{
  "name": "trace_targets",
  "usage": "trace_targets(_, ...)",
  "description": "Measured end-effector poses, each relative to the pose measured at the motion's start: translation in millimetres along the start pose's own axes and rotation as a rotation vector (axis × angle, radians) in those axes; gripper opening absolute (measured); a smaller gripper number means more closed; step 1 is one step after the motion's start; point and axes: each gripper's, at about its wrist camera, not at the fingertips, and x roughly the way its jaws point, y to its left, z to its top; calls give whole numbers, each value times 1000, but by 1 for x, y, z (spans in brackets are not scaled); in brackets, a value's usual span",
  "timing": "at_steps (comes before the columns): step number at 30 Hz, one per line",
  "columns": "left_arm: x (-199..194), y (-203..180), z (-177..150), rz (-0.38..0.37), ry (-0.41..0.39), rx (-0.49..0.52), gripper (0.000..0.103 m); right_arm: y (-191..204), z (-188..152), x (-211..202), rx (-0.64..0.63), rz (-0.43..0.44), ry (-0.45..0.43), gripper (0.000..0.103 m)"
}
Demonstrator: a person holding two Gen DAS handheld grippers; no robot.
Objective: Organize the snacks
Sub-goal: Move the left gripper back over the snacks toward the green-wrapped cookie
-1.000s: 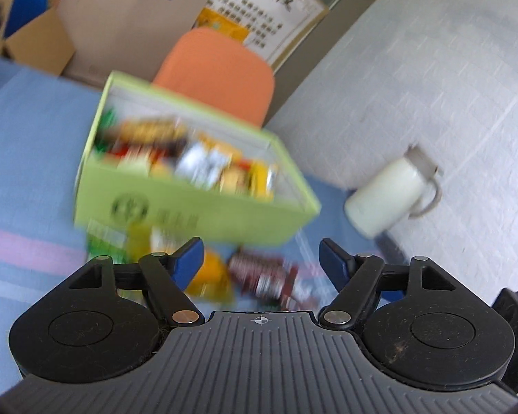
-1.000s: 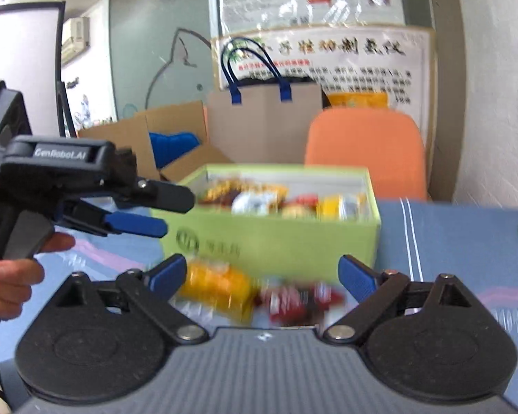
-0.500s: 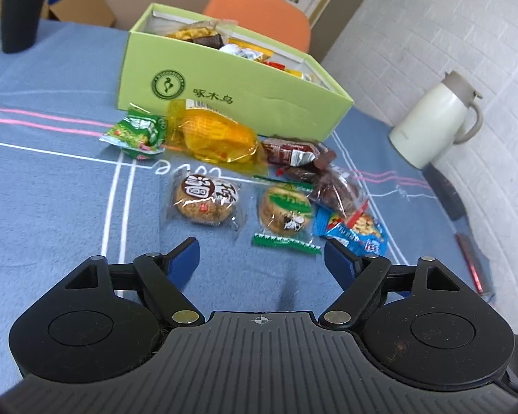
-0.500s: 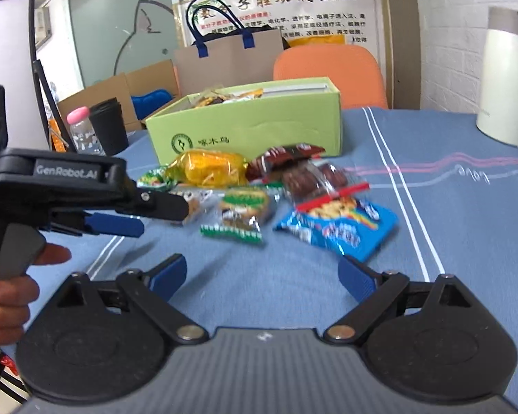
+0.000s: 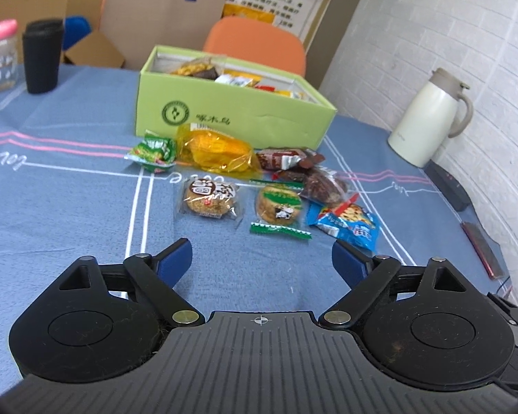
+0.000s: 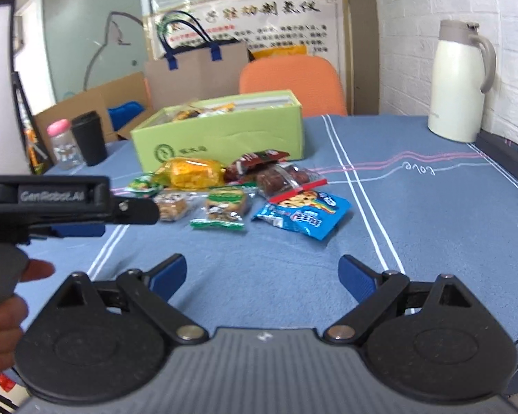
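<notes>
The left gripper (image 5: 261, 262) sits at the bottom centre of its own view. Its blue-padded jaws stand wide apart and have just been opening further, with nothing between them, only the blue tablecloth (image 5: 69, 203) with white and pink lines. The right gripper (image 6: 261, 276) is also spread wide at the bottom of its view, with nothing between its jaws. At the left edge of the right wrist view, the left gripper appears again from the side, held by a hand (image 6: 3, 314) at the lower left.

In the middle of both views a group of loose snacks lies on the cloth. Nearest the left gripper are a round brown cookie in clear wrapper (image 5: 209, 197) and, just right of it, a round cake in green-edged wrapper (image 5: 279, 207). Further right lies a blue snack bag (image 5: 348, 224), and just above it a clear packet with dark red-brown pieces (image 5: 324, 184). Behind these are a small green packet (image 5: 152, 150), a yellow transparent packet (image 5: 217, 150) and a dark red wrapper (image 5: 283, 158).

Just behind the snacks, upper centre, stands the open light green cardboard box (image 5: 231, 117), already holding several snacks. An orange chair back (image 5: 255, 45) rises behind it. At the right stands a cream thermos jug (image 5: 428, 117); at the upper left are a black cup (image 5: 42, 55) and a clear jar with pink lid (image 5: 2, 55).
</notes>
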Motion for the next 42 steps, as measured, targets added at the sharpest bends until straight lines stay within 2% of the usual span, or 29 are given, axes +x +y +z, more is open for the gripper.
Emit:
trace_targets(7, 5, 1, 1, -20, 28, -6, 81, -1, -4, 4, -15, 14, 21, 93)
trace_targets(13, 35, 8, 22, -81, 62, -29, 79, -21, 23, 42, -54, -39, 34, 93)
trace_targets(15, 44, 15, 33, -89, 63, -57, 79, -26, 40, 58, -77, -12, 28, 93)
trace_targets(21, 58, 53, 61, -34, 29, -162, 79, -25, 98, 124, -205, 98, -14, 93)
trace_targets(23, 64, 62, 71, -22, 22, -174, 79, -26, 114, 152, -226, 137, 11, 93)
trace_targets(25, 75, 68, 80, -6, 24, -167, 79, -27, 123, 179, -221, 176, 79, 93)
trace_targets(29, 106, 75, 83, 28, 83, -162, 73, -27, 115, 209, -186, 199, 180, 93)
trace_targets(31, 116, 69, 79, 28, 112, -136, 67, -26, 103, 211, -167, 207, 205, 94)
trace_targets(33, 124, 62, 72, 13, 138, -94, 57, -23, 94, 203, -163, 208, 190, 94)
trace_targets(36, 119, 49, 62, 53, 121, -2, 48, -19, 85, 190, -164, 222, 193, 94)
trace_targets(42, 93, 42, 38, 82, 127, 59, 47, -10, 66, 162, -160, 225, 188, 94)
